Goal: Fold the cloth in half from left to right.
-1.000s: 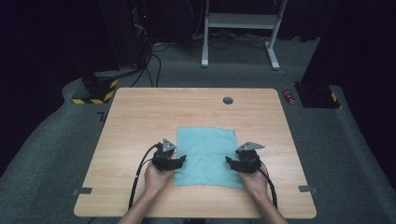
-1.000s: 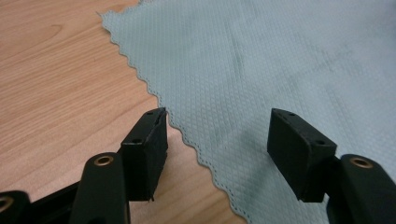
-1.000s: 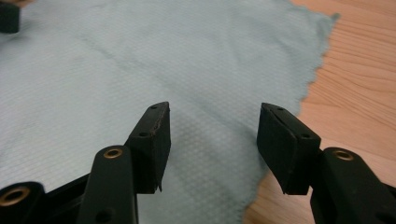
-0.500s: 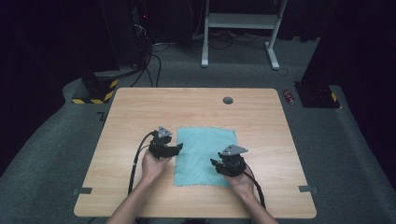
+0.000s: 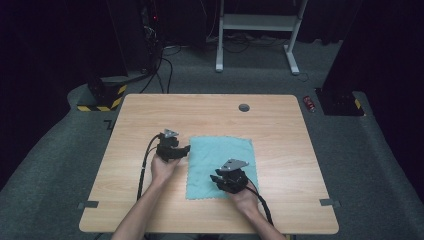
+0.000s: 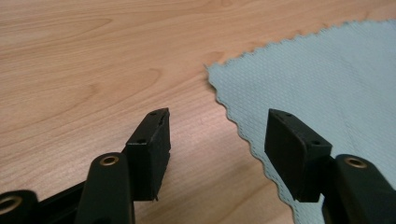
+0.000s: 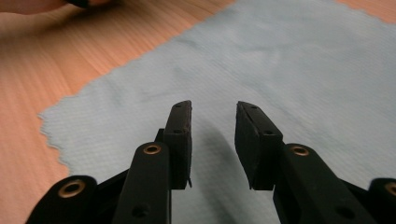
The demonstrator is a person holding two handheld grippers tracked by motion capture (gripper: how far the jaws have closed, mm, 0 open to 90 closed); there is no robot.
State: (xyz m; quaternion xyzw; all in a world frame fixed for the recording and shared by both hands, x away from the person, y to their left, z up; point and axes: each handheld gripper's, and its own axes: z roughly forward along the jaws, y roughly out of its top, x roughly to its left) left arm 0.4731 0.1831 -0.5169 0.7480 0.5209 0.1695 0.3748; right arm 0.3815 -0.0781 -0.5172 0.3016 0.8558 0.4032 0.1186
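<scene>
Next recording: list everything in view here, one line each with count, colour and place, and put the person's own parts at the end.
cloth: 1, light teal, flat on the near middle of the table, zigzag-cut edges.
table: 1, light wood top, centre of the high view.
round insert: 1, dark grey, in the tabletop near its far edge.
white stand: 1, on the floor beyond the table.
striped block: 1, black with yellow stripes, floor off the far left corner.
small red thing: 1, floor off the far right corner; too small to identify.
left hand-held gripper: 1, black, jaws open astride the cloth's left edge.
right hand-held gripper: 1, black, over the cloth, jaws have just been closing, nothing pinched.
forearms: 2, from the near edge.
</scene>
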